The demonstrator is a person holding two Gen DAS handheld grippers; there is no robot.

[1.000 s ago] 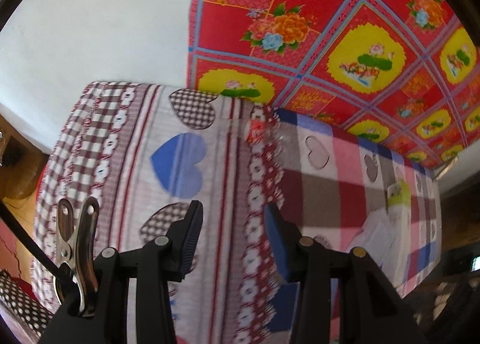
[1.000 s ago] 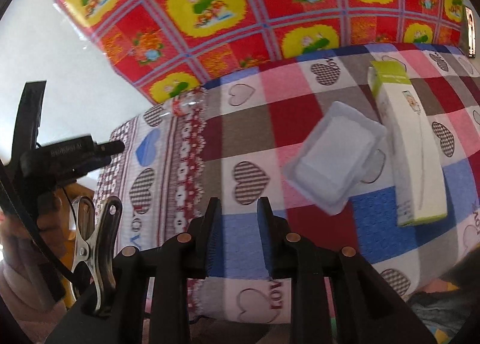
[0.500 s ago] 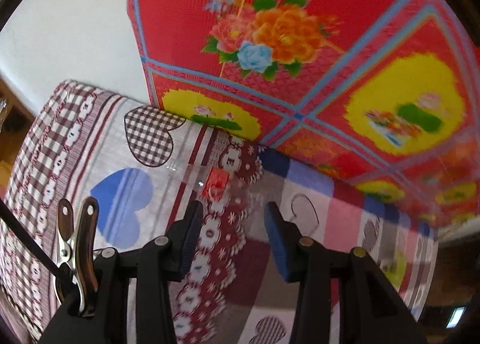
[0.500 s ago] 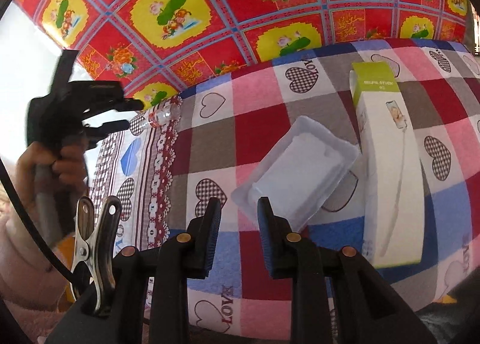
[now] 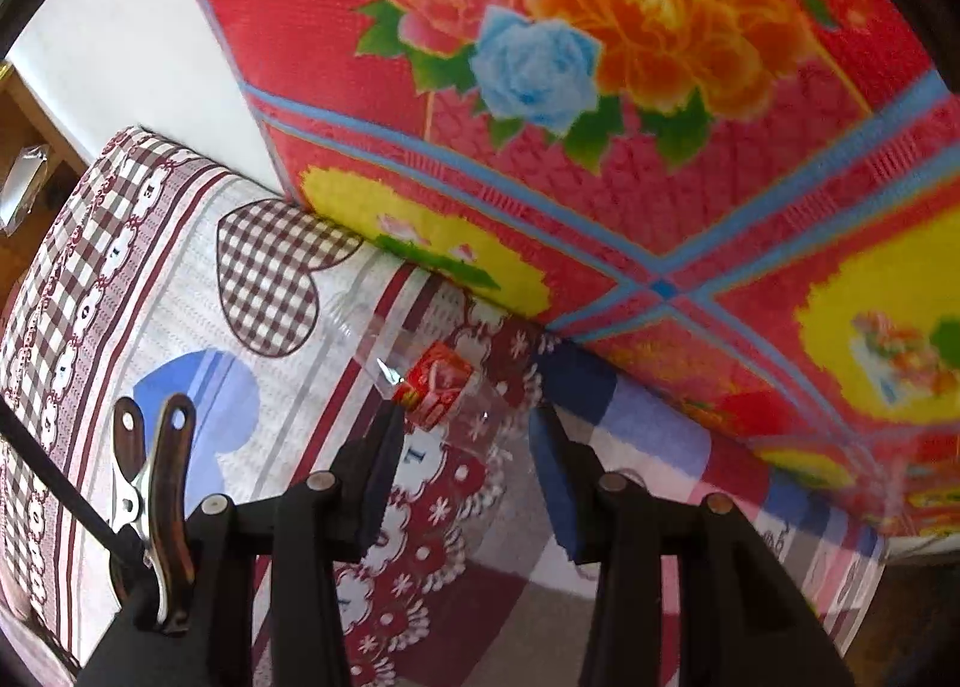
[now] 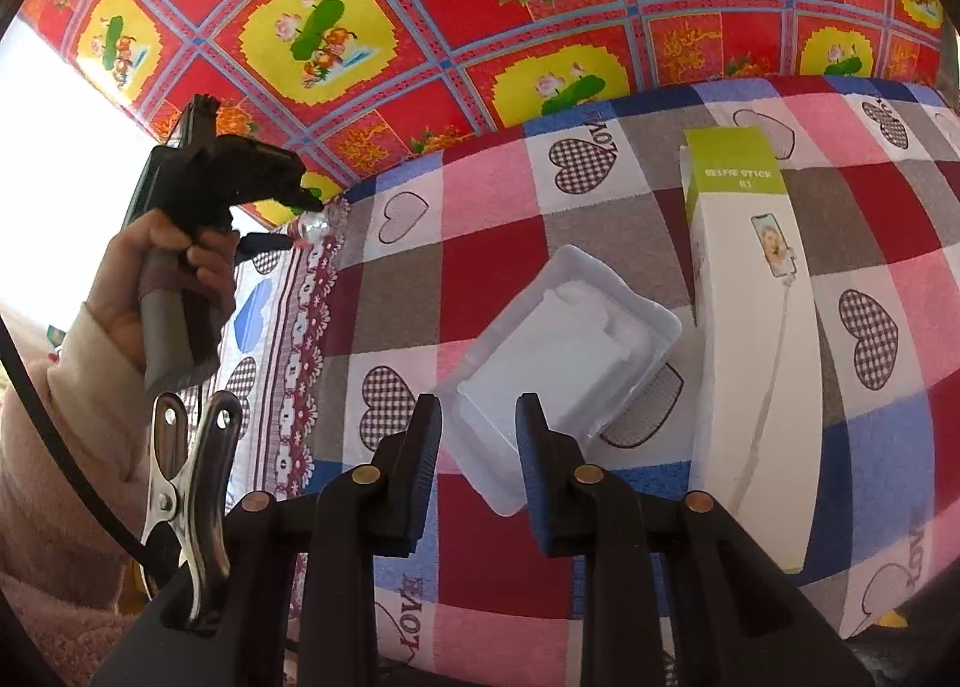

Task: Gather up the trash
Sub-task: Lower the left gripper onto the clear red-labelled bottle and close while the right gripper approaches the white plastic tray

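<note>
A clear plastic bottle [image 5: 433, 382] with a red label lies on the heart-patterned tablecloth [image 5: 180, 291], close to the red floral cloth on the wall. My left gripper [image 5: 465, 423] is open, its fingertips on either side of the bottle's near end without pressing on it. The right wrist view shows the same left gripper [image 6: 294, 222] over the bottle [image 6: 316, 224], held by a hand. A white plastic tray [image 6: 564, 345] lies on the chequered cloth. My right gripper [image 6: 478, 411] is open just above the tray's near corner.
A long white and green selfie-stick box [image 6: 750, 327] lies right of the tray. The red floral cloth [image 6: 420, 15] hangs behind the table. The person's pale sleeve [image 6: 54, 447] is at the left. The table's left edge [image 5: 36, 291] drops to a wooden floor.
My left gripper has come down and forward to the bottle, which now lies between its tips. My right gripper has moved forward to the white tray. Neither has changed its opening.
</note>
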